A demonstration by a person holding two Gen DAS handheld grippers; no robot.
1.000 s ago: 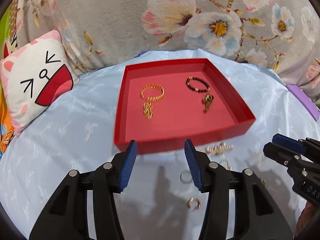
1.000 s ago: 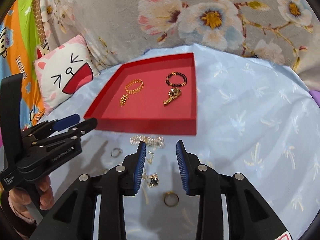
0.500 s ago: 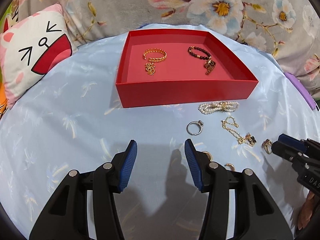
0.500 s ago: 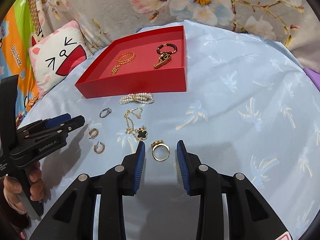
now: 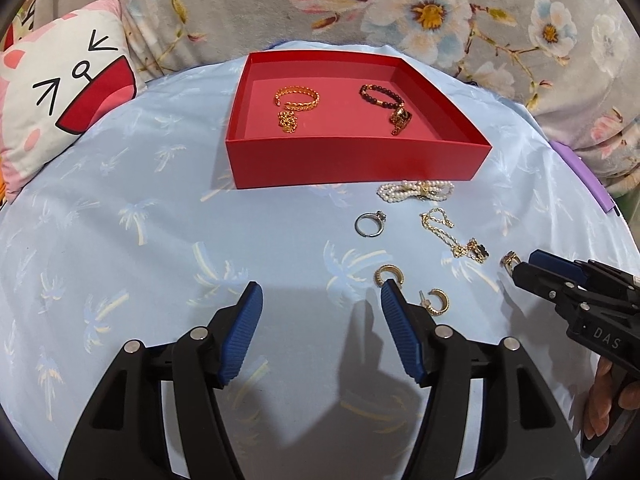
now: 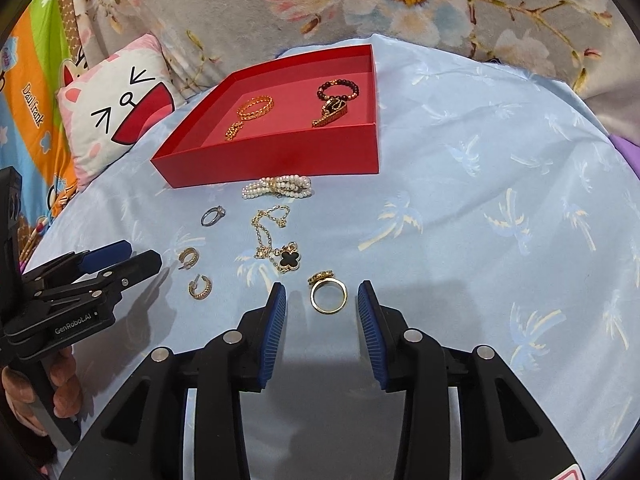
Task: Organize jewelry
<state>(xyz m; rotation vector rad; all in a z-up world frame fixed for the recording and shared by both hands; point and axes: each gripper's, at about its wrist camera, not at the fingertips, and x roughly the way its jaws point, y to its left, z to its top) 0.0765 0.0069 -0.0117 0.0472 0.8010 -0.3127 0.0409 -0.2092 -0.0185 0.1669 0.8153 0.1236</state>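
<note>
A red tray [image 5: 352, 158] [image 6: 280, 158] on the blue cloth holds a gold bracelet [image 5: 297, 98], a gold chain [image 5: 287, 121], a dark bead bracelet [image 5: 380, 95] and a gold-black piece [image 5: 400, 119]. In front of it lie a pearl bracelet [image 6: 277, 187], a silver ring [image 6: 213, 215], a clover necklace [image 6: 280, 246], two gold hoop earrings [image 6: 187, 258] [image 6: 201, 286] and a gold ring [image 6: 328, 295]. My right gripper [image 6: 322, 300] is open, its jaws either side of the gold ring. My left gripper [image 5: 320, 300] is open and empty, left of the earrings.
A cat-face cushion [image 5: 60, 92] lies at the left edge of the cloth. A floral grey blanket [image 5: 400, 8] rises behind the tray. A purple object [image 5: 584, 178] sits at the right edge.
Both grippers have pulled back from the tray and lowered toward the cloth. The loose jewelry has come into full view, and the gold ring now lies between the right jaws.
</note>
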